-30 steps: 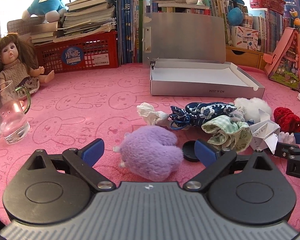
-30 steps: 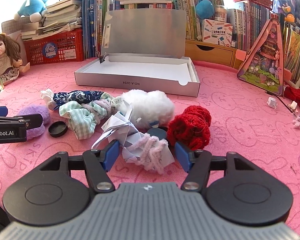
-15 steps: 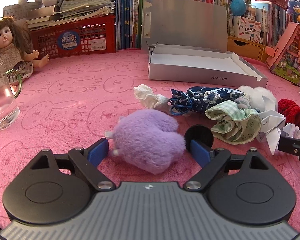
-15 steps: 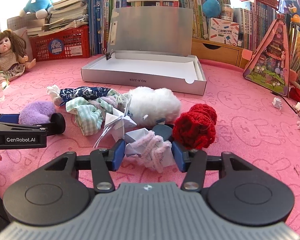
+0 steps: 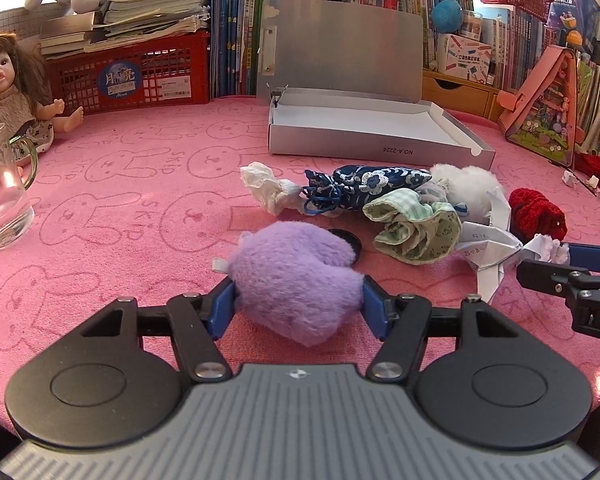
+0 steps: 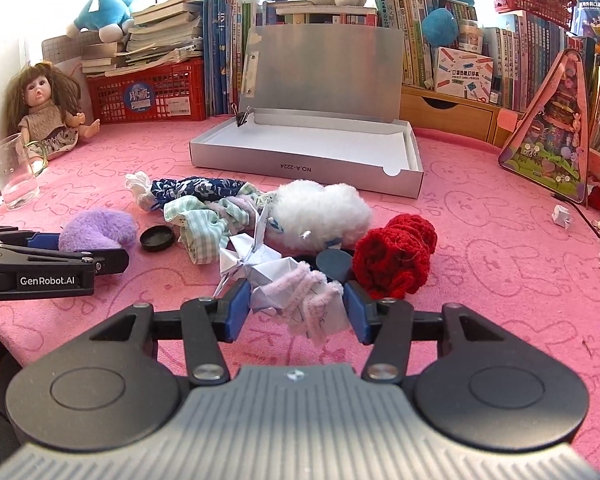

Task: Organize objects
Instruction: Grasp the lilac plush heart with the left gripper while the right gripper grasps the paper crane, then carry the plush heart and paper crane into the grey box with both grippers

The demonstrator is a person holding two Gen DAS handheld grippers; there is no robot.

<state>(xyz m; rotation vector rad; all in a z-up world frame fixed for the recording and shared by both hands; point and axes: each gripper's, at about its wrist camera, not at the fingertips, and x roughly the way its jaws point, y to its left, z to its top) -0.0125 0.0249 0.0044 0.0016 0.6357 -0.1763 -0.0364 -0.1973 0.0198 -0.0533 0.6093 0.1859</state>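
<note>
Sitting empty at the far side of the pink cloth (image 5: 148, 184), the silver box (image 6: 300, 168) is showing nothing is sorted yet — the left gripper (image 5: 296, 300) is pinching the purple plush (image 5: 296, 272), the right gripper (image 6: 296, 304) is closing on a folded paper with pink fuzzy wire (image 6: 300, 296), and the near pile is waiting.

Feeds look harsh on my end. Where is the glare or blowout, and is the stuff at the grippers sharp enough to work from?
Left wrist view: window at top left is blown out, fisheye bends the shelves, yet the purple plush between the left gripper fingers is sharp. Right wrist view: upper left is washed out too, the glass cup shows glints, and the paper and pink yarn bundle in the right gripper is crisp.
</note>
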